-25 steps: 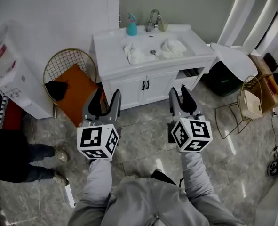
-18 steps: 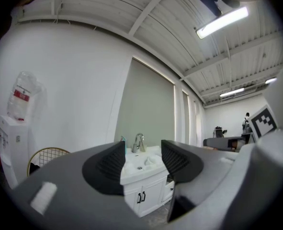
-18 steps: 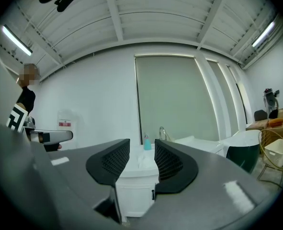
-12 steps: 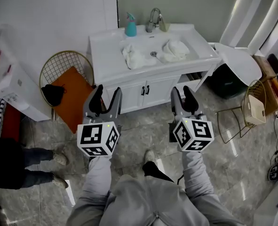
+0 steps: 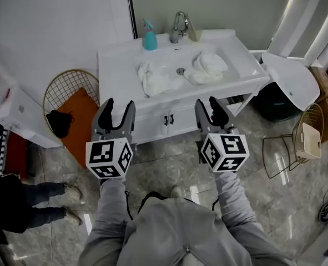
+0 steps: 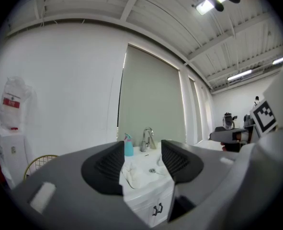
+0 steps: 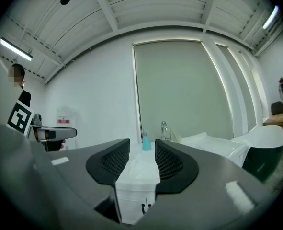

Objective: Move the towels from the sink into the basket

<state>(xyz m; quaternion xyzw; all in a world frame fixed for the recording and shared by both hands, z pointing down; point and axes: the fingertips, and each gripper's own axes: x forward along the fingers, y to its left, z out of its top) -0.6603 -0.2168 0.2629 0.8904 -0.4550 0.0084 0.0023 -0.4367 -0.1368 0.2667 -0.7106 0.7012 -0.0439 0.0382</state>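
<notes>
Two white towels lie crumpled in the white sink [image 5: 233, 51]: the left towel [image 5: 155, 77] and the right towel [image 5: 208, 65], on either side of the drain. In the left gripper view the left towel [image 6: 131, 175] shows between the jaws, far off. My left gripper [image 5: 118, 105] [image 6: 142, 152] is open and empty, hovering in front of the vanity's left door. The right gripper [image 5: 207, 103] [image 7: 142, 150] is open more narrowly, also empty, before the vanity's right side. A gold wire basket [image 5: 64, 85] with an orange pad stands left of the vanity.
A faucet [image 5: 178, 24] and a teal spray bottle [image 5: 148, 36] stand at the sink's back edge. A second wire basket [image 5: 307, 131] stands at the right, by a white tub [image 5: 288, 76] and a black bin [image 5: 274, 101]. A person's legs [image 5: 41, 201] are at the left.
The vanity has come closer and lower in the head view, so both grippers now hang nearer its doors. Their jaws have kept the same gaps.
</notes>
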